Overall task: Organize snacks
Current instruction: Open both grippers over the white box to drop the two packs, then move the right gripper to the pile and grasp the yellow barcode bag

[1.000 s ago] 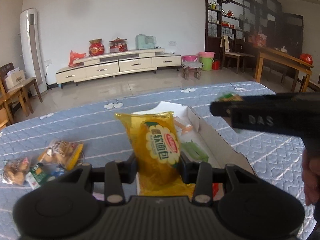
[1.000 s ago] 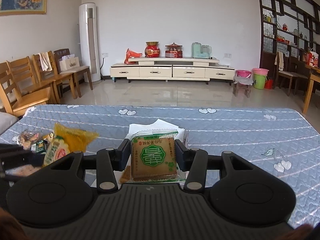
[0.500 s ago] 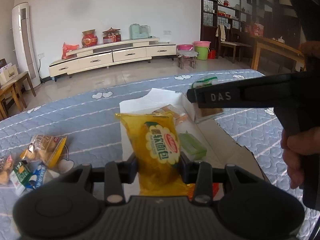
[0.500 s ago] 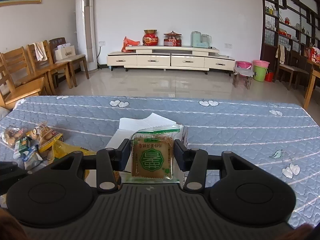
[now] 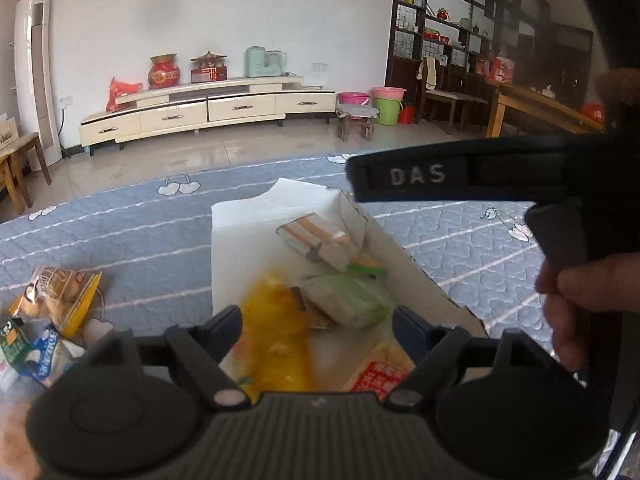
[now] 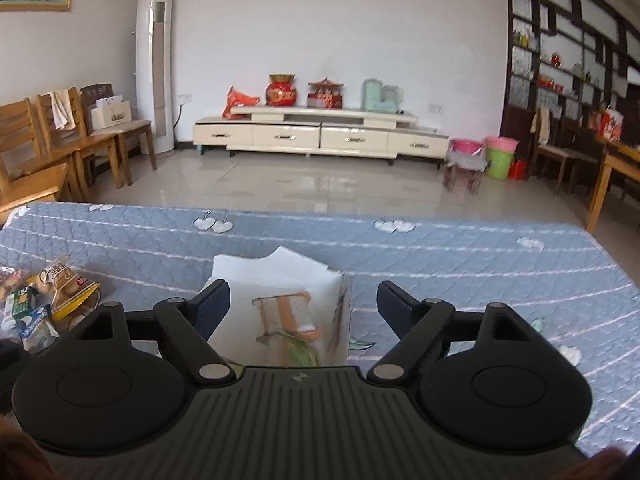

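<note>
My left gripper hangs over the near end of a white open box, its jaws opening. A blurred yellow bread packet lies loose below them in the box, touching neither pad. Beside it are a green packet, brown-and-white wafer packets and a red one. My right gripper is over the same box, jaws opening with nothing gripped. A blurred biscuit packet lies in the box beneath it. One right finger crosses the left wrist view, held by a hand.
The box sits on a blue quilted bedcover. Several loose snack packets lie in a heap left of the box, also seen as a snack heap in the right wrist view. The cover's far edge meets a tiled floor.
Both grippers went from shut to wide open. The yellow bread packet left the left jaws and the green biscuit packet left the right jaws; both dropped into the box.
</note>
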Demonstrator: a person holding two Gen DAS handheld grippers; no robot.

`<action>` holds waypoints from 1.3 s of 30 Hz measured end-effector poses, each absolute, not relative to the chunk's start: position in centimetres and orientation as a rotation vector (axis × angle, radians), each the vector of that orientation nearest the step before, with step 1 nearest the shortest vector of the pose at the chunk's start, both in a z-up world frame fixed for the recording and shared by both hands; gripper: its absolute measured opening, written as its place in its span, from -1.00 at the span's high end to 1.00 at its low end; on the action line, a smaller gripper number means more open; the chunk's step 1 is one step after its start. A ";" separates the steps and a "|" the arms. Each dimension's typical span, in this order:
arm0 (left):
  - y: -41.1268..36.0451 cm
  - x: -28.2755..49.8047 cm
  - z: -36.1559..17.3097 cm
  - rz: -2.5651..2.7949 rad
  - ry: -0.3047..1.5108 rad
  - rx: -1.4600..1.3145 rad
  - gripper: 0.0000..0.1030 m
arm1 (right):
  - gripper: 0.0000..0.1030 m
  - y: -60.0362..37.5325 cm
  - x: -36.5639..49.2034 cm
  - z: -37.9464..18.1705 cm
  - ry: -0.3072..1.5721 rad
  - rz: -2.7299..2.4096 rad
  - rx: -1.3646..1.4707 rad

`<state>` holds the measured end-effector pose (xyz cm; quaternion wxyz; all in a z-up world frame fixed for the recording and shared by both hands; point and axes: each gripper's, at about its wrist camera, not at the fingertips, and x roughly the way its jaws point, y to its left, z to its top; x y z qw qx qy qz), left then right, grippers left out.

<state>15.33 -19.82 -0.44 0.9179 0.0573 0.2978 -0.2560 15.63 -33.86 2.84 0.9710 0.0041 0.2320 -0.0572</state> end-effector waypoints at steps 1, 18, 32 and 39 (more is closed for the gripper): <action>-19.7 15.1 -0.2 -0.522 0.608 0.114 -0.66 | -0.99 -33.7 15.2 3.1 0.463 -0.128 0.004; -14.2 10.0 3.3 -0.402 0.522 0.098 -0.92 | -1.00 -29.9 7.8 5.2 0.402 -0.104 0.031; -4.2 6.7 1.5 -0.208 0.520 0.112 -0.92 | -1.00 -23.8 6.1 4.1 0.448 0.027 0.022; 0.9 7.1 0.1 -0.085 0.567 0.047 -0.92 | -1.00 -21.4 7.1 1.9 0.528 0.110 0.023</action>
